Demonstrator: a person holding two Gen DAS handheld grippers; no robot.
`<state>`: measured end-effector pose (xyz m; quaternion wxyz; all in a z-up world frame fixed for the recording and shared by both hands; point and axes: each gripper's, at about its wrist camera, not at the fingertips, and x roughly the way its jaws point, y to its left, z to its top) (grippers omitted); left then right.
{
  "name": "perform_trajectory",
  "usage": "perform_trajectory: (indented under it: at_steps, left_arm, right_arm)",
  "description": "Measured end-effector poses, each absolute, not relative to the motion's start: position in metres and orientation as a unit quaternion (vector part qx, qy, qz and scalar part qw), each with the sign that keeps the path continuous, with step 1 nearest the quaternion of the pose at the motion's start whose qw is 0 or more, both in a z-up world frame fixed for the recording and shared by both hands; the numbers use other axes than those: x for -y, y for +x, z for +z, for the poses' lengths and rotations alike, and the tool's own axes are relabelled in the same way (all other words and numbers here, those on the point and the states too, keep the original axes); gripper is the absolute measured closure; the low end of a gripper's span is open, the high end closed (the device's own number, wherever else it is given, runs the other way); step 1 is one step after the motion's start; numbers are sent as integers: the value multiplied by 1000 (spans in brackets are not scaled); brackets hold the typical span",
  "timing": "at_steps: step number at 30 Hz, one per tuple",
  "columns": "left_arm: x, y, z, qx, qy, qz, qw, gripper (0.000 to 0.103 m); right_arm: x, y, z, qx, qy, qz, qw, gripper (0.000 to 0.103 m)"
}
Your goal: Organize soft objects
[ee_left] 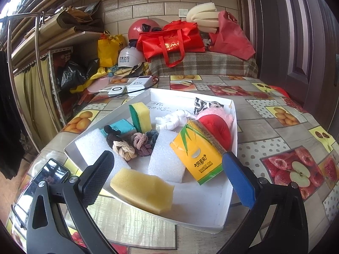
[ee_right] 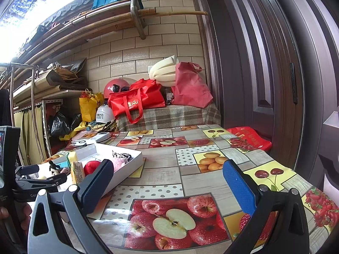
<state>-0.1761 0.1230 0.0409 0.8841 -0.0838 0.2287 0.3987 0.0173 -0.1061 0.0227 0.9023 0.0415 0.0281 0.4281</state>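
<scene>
A white shallow box (ee_left: 220,207) on the fruit-print tablecloth holds soft things: a pale yellow sponge (ee_left: 142,190), two white foam blocks (ee_left: 166,158), knotted hair ties (ee_left: 132,146), a yellow-green scouring sponge (ee_left: 139,116), a teal packet (ee_left: 122,127), a yellow tissue pack (ee_left: 198,156), a red plush (ee_left: 216,131), a pink fluffy item (ee_left: 220,113) and a white toy figure (ee_left: 175,120). My left gripper (ee_left: 167,169) is open and empty just above the box's near edge. My right gripper (ee_right: 168,180) is open and empty over the bare tablecloth, to the right of the box (ee_right: 131,165).
A phone (ee_left: 40,188) lies left of the box. Power banks (ee_left: 137,83) lie behind it. Helmets, red bags (ee_left: 171,40) and foam sit on a plaid-covered surface at the back. A dark door (ee_right: 264,63) stands at the right. The left gripper shows in the right wrist view (ee_right: 38,177).
</scene>
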Motion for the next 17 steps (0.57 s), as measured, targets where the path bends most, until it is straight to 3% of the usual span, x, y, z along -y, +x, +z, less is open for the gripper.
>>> perform_trajectory:
  at_steps: [17]
  left_arm:
    - [-119,-173,39,-232,-87,399,883,0]
  right_arm:
    - [106,17,23,-29,42,428,902,0]
